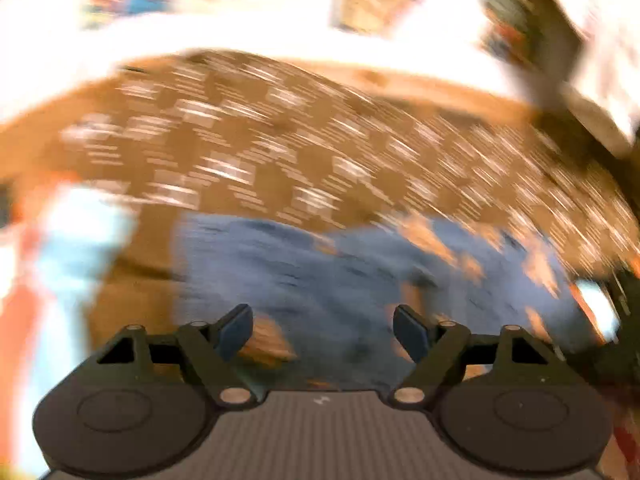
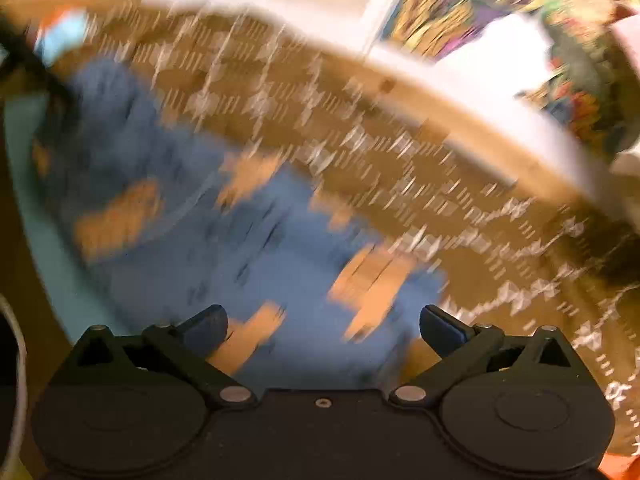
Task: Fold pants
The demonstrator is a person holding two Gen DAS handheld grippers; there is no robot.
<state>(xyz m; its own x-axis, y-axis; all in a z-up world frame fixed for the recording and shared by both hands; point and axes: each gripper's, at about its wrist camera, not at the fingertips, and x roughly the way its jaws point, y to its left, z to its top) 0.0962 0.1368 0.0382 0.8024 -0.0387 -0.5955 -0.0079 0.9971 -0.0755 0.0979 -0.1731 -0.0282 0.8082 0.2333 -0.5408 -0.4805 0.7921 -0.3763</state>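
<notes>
- we see the left gripper with its 2 dark fingers spread wide apart; nothing sits between them, and no pad touches cloth.
- below and ahead of that gripper lie the pants, blue with orange patches, spread on a brown patterned cover with pale marks; the whole view is smeared, so we cannot tell folds or seams.
- at the left edge of the left wrist view stands a pale blue and orange shape, too blurred for us to name.
- we see the right gripper with its jaws spread even wider, 1 finger at each side, and nothing caught between them.
- in the right wrist view the pants fill the lower left and middle, running from the far left down to just ahead of the fingers, on the same brown cover.
- beyond the cover's far edge is a white surface with colourful prints, blurred.
</notes>
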